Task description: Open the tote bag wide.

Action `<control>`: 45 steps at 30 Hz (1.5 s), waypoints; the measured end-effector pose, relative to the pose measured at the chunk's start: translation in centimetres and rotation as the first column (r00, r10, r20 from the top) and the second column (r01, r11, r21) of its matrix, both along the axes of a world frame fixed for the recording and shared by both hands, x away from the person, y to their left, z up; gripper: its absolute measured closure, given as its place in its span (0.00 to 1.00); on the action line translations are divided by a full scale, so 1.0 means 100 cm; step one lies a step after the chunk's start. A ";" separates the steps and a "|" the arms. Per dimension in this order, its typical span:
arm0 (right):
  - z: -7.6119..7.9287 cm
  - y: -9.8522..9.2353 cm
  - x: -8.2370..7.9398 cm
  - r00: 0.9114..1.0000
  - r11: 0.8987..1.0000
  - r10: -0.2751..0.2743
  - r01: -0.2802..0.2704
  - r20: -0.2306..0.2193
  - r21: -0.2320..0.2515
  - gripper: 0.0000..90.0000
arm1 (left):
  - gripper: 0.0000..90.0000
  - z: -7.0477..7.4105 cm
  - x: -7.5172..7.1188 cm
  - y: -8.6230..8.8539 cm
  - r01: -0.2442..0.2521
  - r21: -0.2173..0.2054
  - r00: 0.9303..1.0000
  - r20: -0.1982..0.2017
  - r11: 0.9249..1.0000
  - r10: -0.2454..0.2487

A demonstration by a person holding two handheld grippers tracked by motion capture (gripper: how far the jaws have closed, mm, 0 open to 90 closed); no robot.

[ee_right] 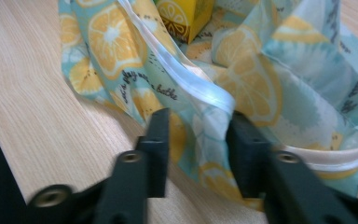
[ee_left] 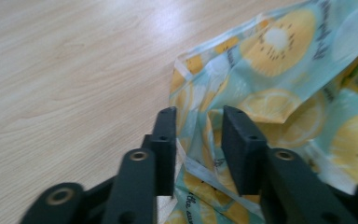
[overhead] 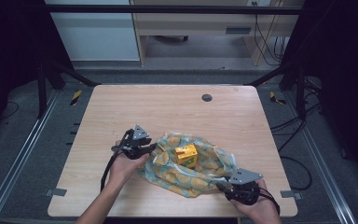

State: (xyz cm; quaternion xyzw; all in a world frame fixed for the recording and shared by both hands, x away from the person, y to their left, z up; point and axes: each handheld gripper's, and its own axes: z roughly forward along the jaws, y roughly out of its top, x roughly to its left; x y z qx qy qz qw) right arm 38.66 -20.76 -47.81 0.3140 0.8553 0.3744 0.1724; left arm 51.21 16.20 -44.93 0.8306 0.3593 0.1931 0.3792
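A bag [overhead: 193, 170] with lemon and orange slices printed on blue cloth lies on the near half of the wooden table [overhead: 168, 112], a bit to the right of the middle. It is crumpled and its top is open. A small yellow box [overhead: 186, 155] stands inside it. The left tool [overhead: 150, 148], held in the person's left hand [overhead: 123, 165], sits at the left edge of the bag. In the left gripper view [ee_left: 199, 133] its two black jaws stand apart, with a fold of the bag's cloth and a white hem strip between them. The pads do not squeeze the cloth. The right tool [overhead: 220, 185], held in the right hand [overhead: 256, 203], sits at the bag's near right corner, close to the front edge of the table. In the right gripper view [ee_right: 198, 140] its jaws are spread too. The bag's rim with its white hem runs between them, and the pads are not pressing on it. The two tools are at far sides of the bag, well apart.
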 end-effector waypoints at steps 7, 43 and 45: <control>0.016 0.006 -0.012 0.999 0.999 0.030 -0.031 0.019 0.011 0.34 | 0.63 0.018 -0.013 0.000 0.020 -0.024 0.999 0.035 1.000 -0.019; 0.073 0.029 0.101 0.996 0.995 -0.086 0.086 -0.006 -0.055 0.83 | 0.26 0.024 -0.050 -0.019 0.179 -0.007 0.984 0.014 0.984 -0.179; 0.073 0.029 0.100 0.997 0.996 -0.073 0.073 0.002 -0.059 0.88 | 0.24 0.023 -0.049 -0.019 0.188 -0.002 0.982 0.012 0.982 -0.188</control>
